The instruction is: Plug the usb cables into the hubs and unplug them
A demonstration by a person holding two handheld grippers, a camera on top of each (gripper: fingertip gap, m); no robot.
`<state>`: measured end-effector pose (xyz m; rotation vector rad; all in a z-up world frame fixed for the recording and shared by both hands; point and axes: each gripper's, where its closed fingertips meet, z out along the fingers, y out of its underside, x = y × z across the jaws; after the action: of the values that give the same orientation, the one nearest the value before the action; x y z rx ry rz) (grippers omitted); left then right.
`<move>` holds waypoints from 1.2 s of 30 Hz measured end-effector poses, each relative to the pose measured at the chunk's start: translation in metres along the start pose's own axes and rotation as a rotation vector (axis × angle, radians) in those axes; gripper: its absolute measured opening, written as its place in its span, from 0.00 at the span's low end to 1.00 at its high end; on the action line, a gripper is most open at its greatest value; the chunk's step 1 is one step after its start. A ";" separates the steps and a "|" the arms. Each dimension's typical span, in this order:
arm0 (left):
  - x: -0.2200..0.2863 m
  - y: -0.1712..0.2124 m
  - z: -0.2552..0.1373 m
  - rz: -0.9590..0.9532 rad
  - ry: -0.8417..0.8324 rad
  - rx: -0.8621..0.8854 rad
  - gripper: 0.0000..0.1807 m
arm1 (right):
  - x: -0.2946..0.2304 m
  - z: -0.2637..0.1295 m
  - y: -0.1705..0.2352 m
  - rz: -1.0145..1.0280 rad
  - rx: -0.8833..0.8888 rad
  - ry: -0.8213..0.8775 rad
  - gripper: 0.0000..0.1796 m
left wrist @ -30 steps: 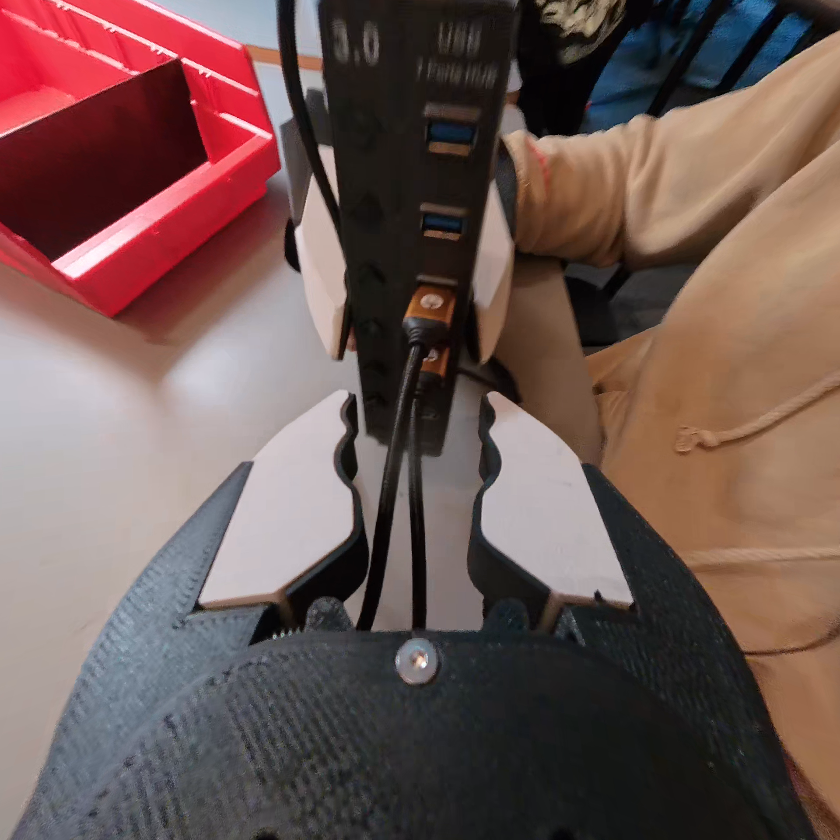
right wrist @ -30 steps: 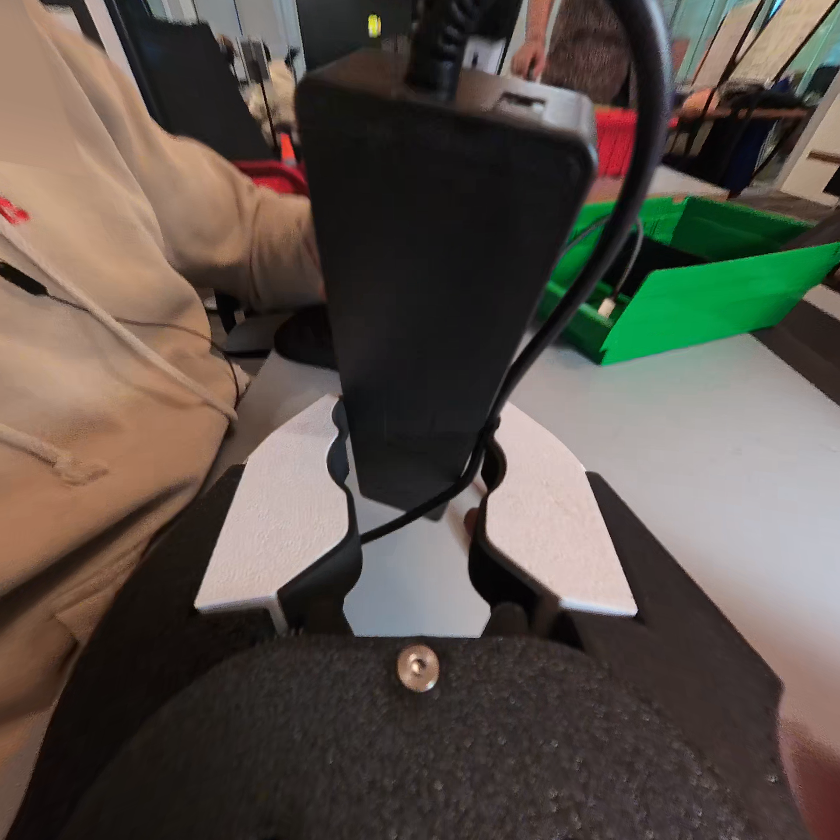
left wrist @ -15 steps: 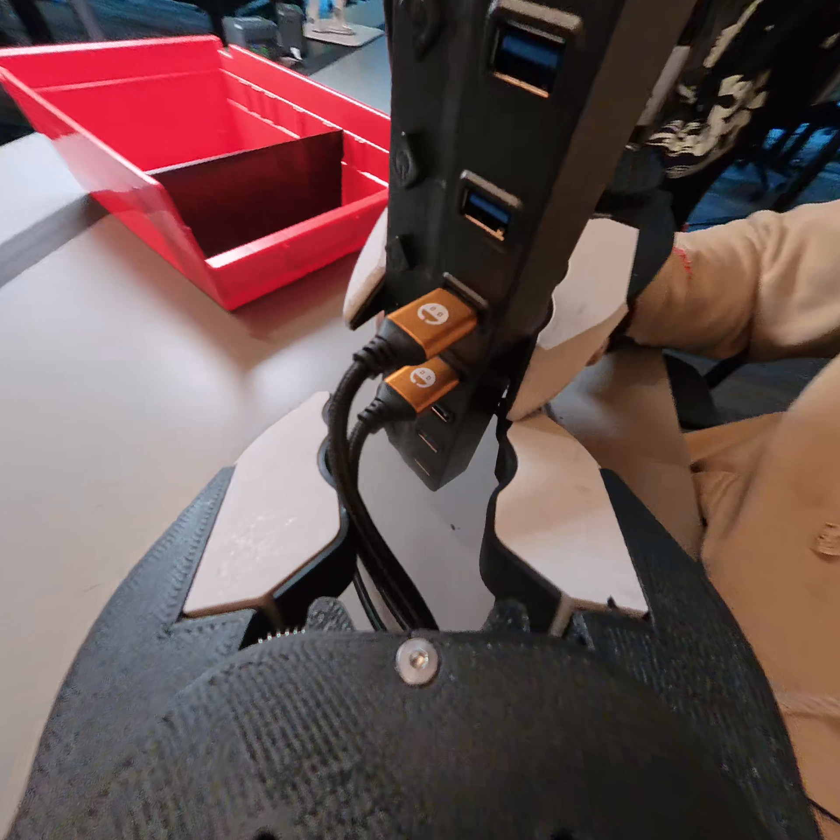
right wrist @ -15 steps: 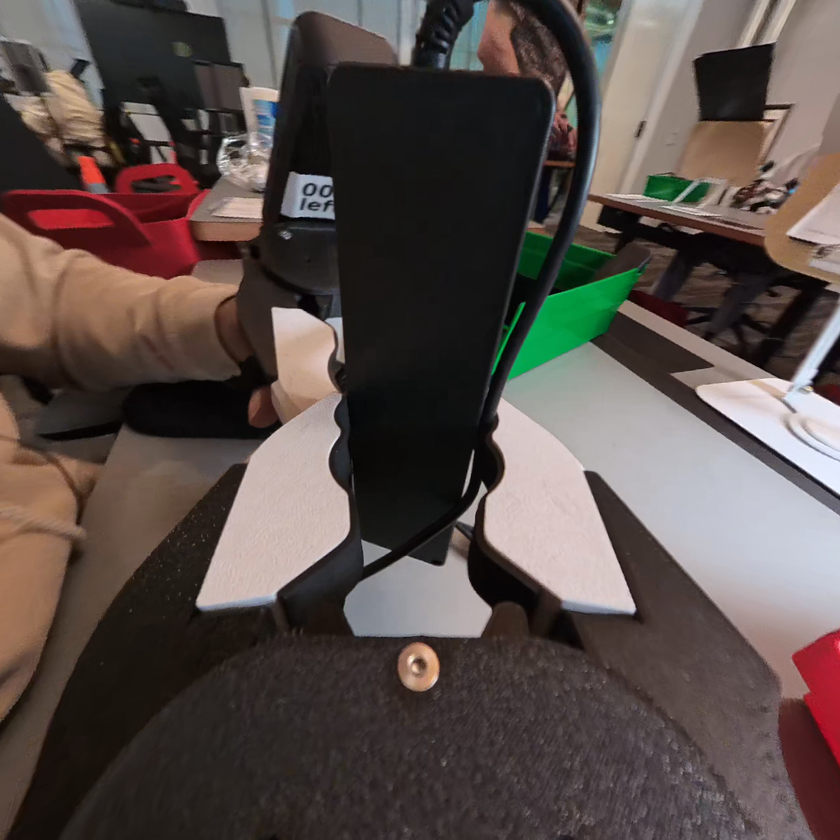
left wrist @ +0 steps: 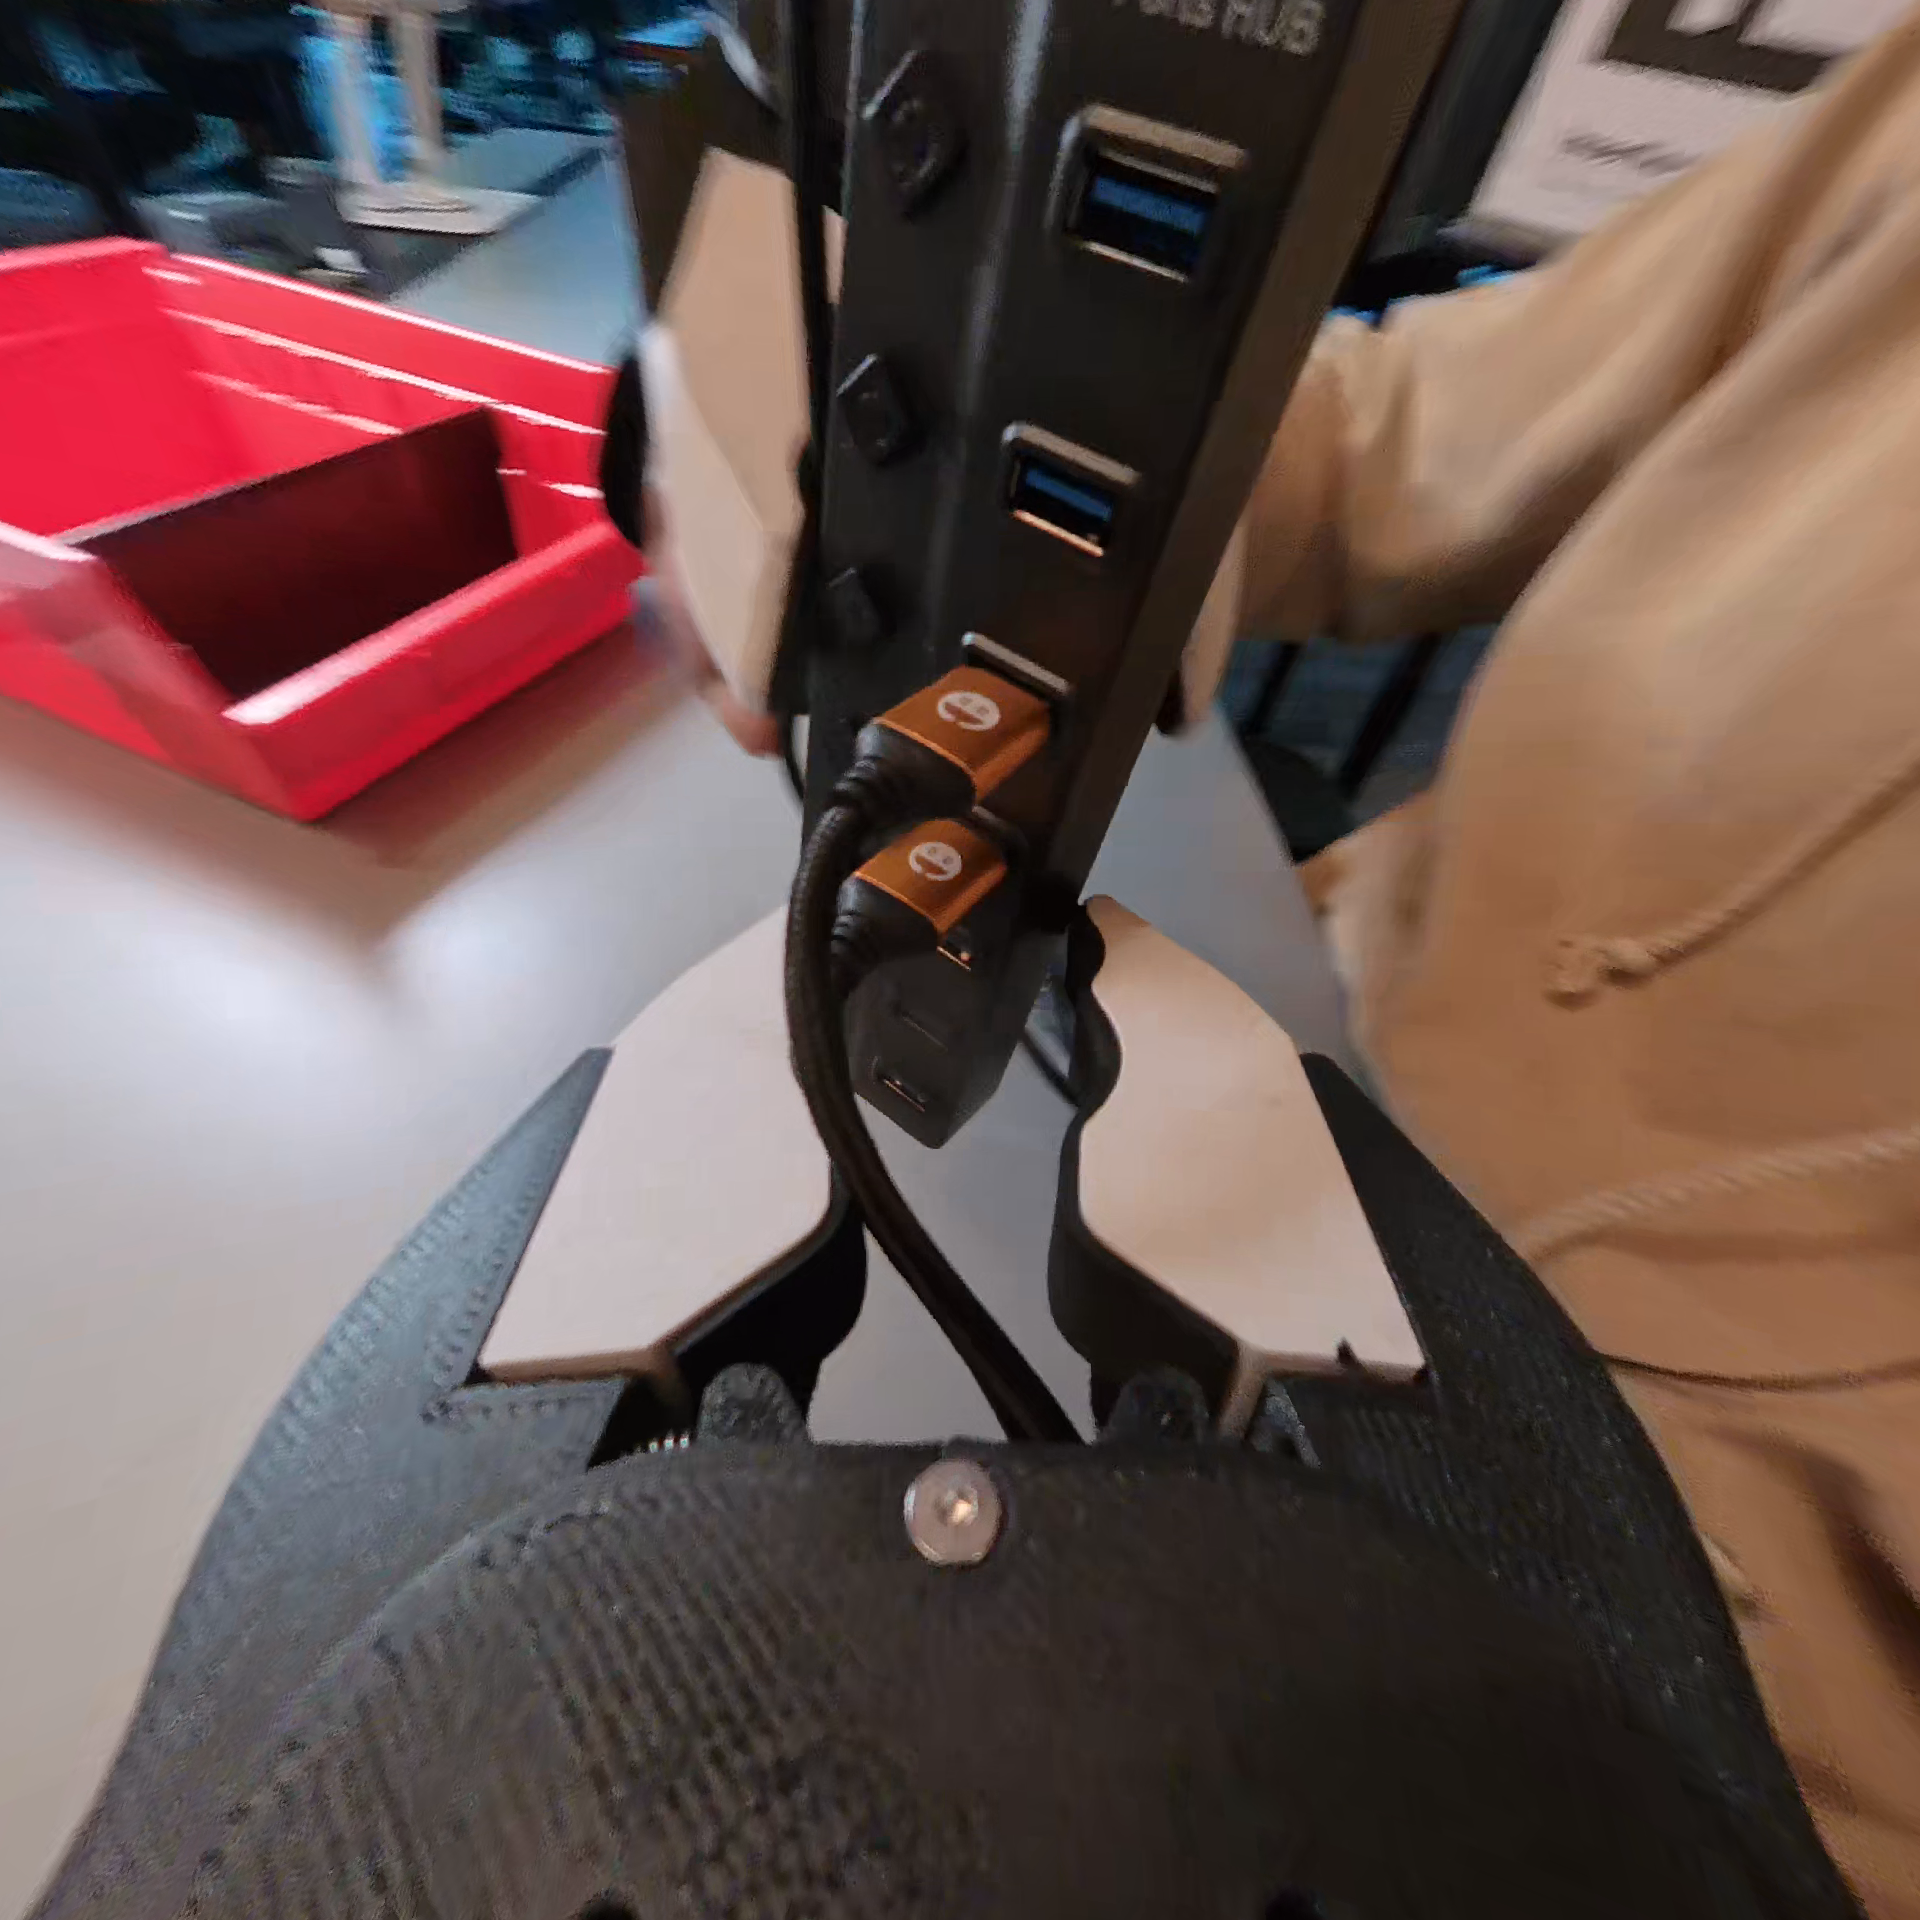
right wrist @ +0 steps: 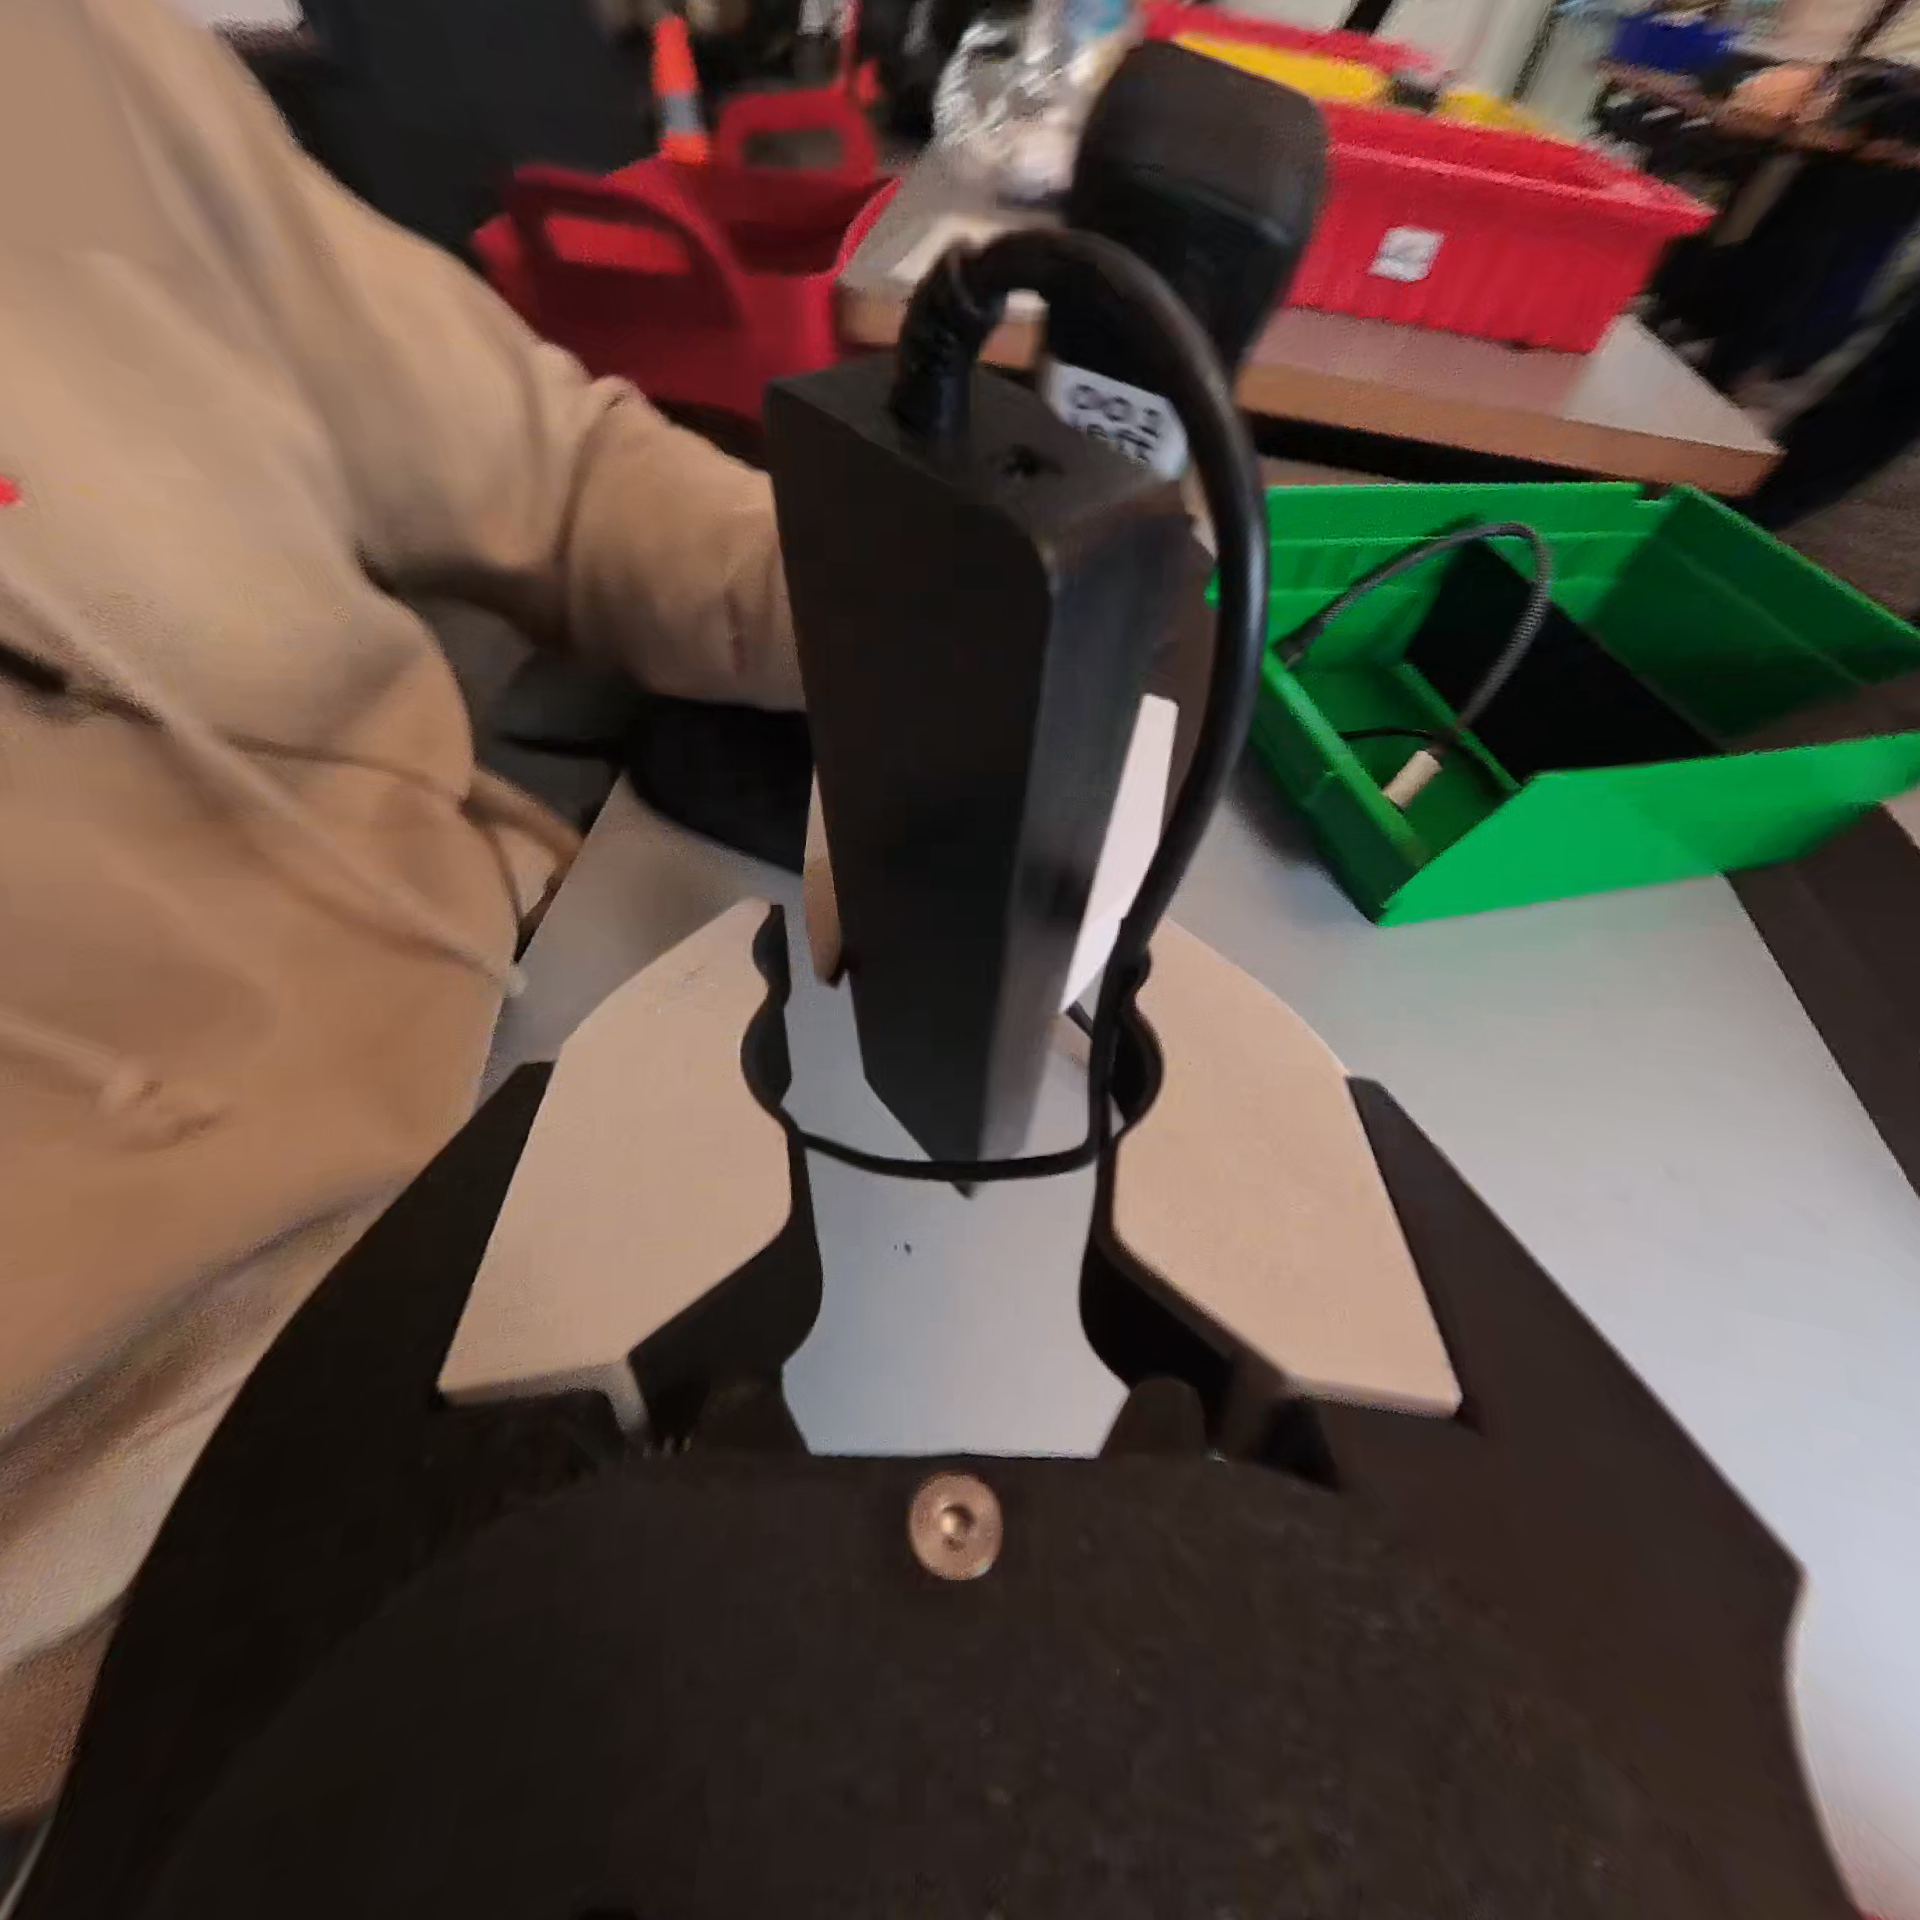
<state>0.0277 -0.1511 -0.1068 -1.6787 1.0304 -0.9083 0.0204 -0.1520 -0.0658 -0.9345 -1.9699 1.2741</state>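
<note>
Hiding both cables (left wrist: 831, 1049), the left gripper (left wrist: 951, 1049) swallows their ends.

Since 0.5 s ago, right wrist view: hub (right wrist: 935, 769) now clear of the right gripper (right wrist: 951, 997) fingers, its thin cable (right wrist: 1210, 582) strung across the gap, green bin (right wrist: 1621, 831) swung fwd to mid-right.
</note>
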 end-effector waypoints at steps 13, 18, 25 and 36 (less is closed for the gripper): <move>-0.008 -0.044 -0.063 -0.027 -0.020 0.314 0.35 | 0.000 -0.026 -0.044 -0.159 -0.258 -0.060 0.14; -0.052 -0.033 -0.114 0.108 -0.449 0.267 0.34 | 0.053 -0.102 -0.090 -0.191 -0.304 0.222 0.14; -0.066 0.012 -0.092 -0.010 -0.438 0.168 0.31 | 0.140 -0.212 -0.129 -0.247 -0.442 0.672 0.14; -0.071 0.031 -0.074 -0.072 -0.414 0.144 0.29 | 0.262 -0.317 -0.041 -0.221 -0.567 1.170 0.14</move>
<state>-0.0726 -0.1169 -0.1232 -1.6961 0.6145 -0.6256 0.1129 0.2093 0.1135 -1.2600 -1.3574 -0.0889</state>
